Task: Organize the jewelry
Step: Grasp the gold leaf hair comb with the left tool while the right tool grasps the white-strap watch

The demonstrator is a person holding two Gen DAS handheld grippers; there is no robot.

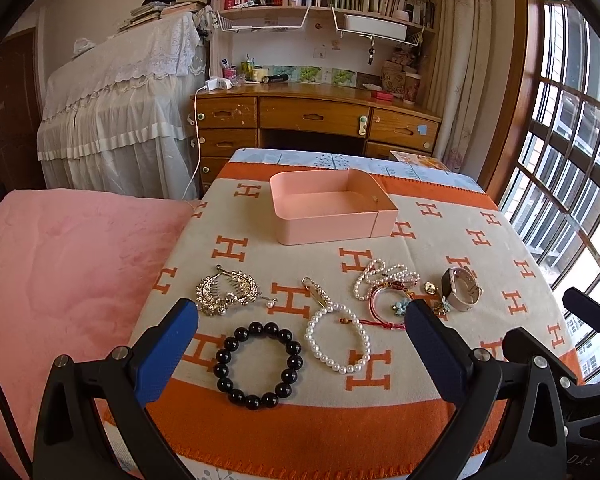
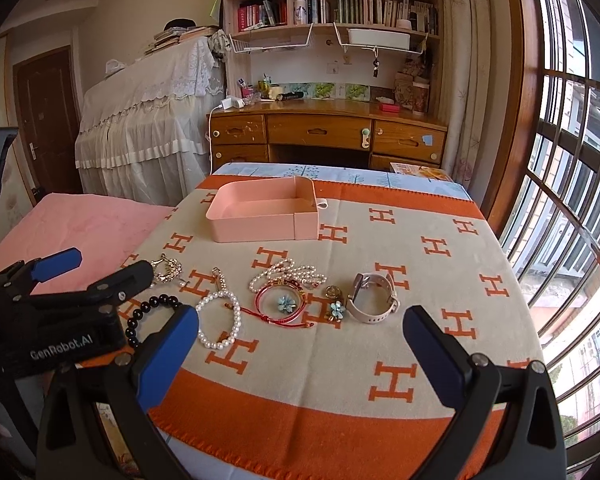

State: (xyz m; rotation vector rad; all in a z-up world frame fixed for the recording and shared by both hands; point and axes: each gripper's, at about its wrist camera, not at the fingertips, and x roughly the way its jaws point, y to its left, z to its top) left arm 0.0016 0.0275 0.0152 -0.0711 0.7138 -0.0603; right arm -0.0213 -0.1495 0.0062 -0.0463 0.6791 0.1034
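A pink open box [image 1: 332, 208] [image 2: 264, 216] stands empty at the far middle of the blanket. In front of it lies a row of jewelry: a rhinestone hair comb [image 1: 226, 294], a black bead bracelet [image 1: 258, 364], a white pearl bracelet [image 1: 338, 338] [image 2: 219, 320], a gold hair clip [image 1: 318, 294], a pearl strand [image 1: 384, 276], a red cord bracelet [image 2: 278, 300] with blue flower, and a watch [image 1: 462, 288] [image 2: 372, 296]. My left gripper [image 1: 300, 320] is open above the black and pearl bracelets. My right gripper [image 2: 300, 324] is open, near the watch.
The orange and beige H-pattern blanket [image 1: 460, 360] covers the table. A pink bed [image 1: 60, 260] lies on the left. A wooden desk [image 1: 316, 116] with shelves stands behind, a barred window [image 1: 572, 160] on the right. The left gripper's body [image 2: 60, 312] shows in the right wrist view.
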